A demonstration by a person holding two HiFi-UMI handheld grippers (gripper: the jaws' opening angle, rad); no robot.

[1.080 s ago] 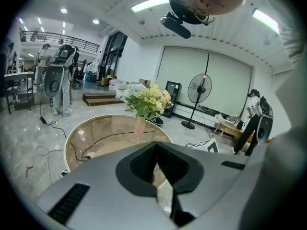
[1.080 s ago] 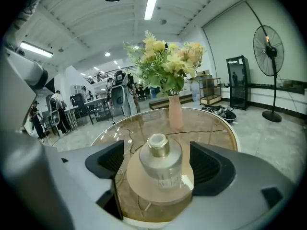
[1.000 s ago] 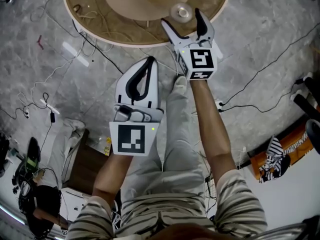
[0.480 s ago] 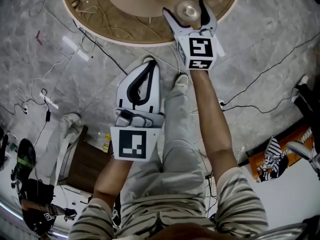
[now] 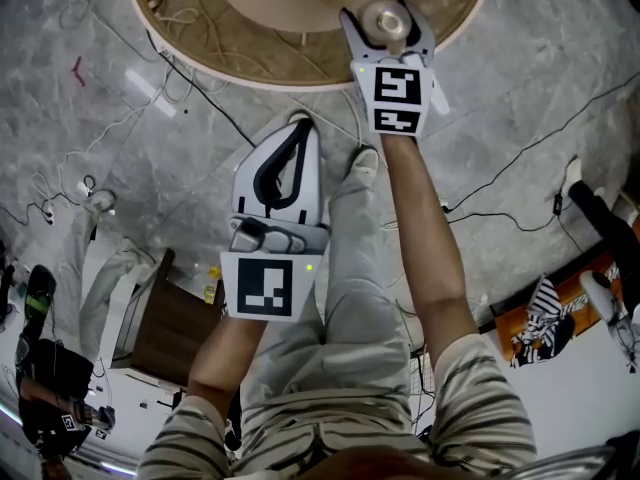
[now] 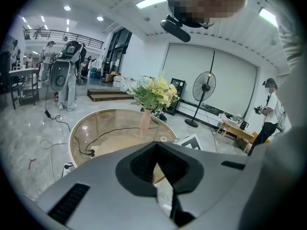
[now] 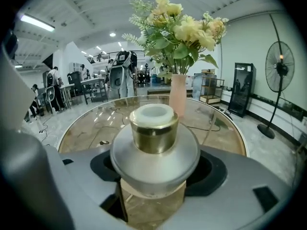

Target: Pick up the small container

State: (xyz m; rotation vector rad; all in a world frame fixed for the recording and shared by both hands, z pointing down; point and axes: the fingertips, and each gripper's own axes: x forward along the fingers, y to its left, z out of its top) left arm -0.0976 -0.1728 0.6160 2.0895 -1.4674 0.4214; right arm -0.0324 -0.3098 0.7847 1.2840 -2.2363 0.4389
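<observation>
My right tongs had just been closing and now gripped the small container by its frosted body. My left tongs hung clenched, empty. Near the round glass table's edge, the container stood upright, its long axis vertical and its white cap up.

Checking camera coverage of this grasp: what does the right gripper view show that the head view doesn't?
Only the right gripper view: the vase of flowers beyond the small container, and the container's gold collar side-on. Only the head view: the left gripper, shut and empty, held short of the table. Both: the right gripper, whose jaws have just been closing, shut on the container's sides.
</observation>
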